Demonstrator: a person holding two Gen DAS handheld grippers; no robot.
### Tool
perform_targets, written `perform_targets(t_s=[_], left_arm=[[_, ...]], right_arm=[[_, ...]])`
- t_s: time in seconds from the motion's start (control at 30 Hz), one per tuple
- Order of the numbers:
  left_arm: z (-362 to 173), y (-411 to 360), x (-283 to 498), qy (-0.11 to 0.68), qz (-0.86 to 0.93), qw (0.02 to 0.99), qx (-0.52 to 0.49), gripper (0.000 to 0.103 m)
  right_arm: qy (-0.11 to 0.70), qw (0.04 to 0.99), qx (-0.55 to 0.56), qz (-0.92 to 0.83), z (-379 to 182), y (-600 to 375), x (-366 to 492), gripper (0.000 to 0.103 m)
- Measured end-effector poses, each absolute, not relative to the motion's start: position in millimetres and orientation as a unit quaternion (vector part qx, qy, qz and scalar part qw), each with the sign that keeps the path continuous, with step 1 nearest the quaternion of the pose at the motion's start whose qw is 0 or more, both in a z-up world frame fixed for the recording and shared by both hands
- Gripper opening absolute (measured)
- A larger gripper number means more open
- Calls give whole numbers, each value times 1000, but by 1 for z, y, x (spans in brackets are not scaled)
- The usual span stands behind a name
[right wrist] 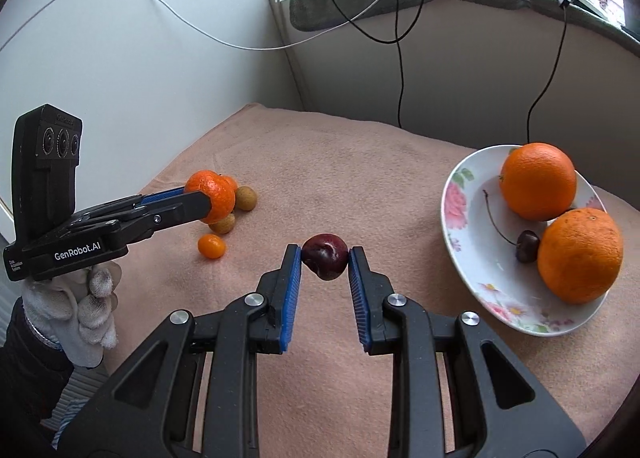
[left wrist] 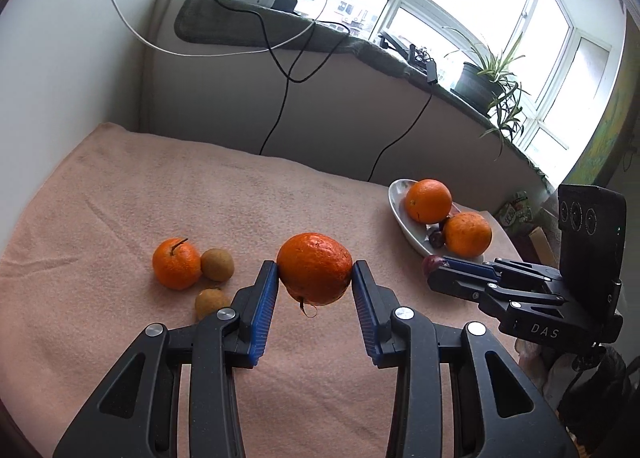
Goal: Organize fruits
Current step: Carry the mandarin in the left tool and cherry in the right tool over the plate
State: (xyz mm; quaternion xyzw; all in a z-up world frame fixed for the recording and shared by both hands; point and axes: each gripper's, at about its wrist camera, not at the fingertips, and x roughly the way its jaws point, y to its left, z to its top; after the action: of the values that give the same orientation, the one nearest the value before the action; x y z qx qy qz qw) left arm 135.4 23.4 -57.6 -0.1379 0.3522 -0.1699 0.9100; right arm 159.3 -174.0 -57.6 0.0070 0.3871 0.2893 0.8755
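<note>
Pink towel [left wrist: 120, 186] under everything. On our left, a tangerine [left wrist: 176, 264] w/ two longans [left wrist: 217, 265] beside it. L gripper [left wrist: 315, 270] clamps an orange [left wrist: 315, 268] above the towel. R gripper [right wrist: 325, 254] pinches a cherry [right wrist: 325, 256]. Far right, plate [right wrist: 460, 198] w/ two oranges [right wrist: 538, 186] & a cherry.

Left gripper [left wrist: 315, 278]: your black linkage arms carry silver pivot screws and ribbed blue pads; "GenRobot.AI" in white on its side
Right gripper [right wrist: 324, 256]: same black frame; "DAS" lettering
Left hand [right wrist: 86, 298]: your smudged white knit glove; dark sleeve
</note>
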Motion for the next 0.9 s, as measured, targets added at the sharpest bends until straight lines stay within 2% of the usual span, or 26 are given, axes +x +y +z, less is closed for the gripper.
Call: perform_targets(t_s=[0.9], left_arm=[[-51,-87,192,361,-242,896,-85,36]], right_arm=[[375,906,-3,195,-50,-239,167,25]])
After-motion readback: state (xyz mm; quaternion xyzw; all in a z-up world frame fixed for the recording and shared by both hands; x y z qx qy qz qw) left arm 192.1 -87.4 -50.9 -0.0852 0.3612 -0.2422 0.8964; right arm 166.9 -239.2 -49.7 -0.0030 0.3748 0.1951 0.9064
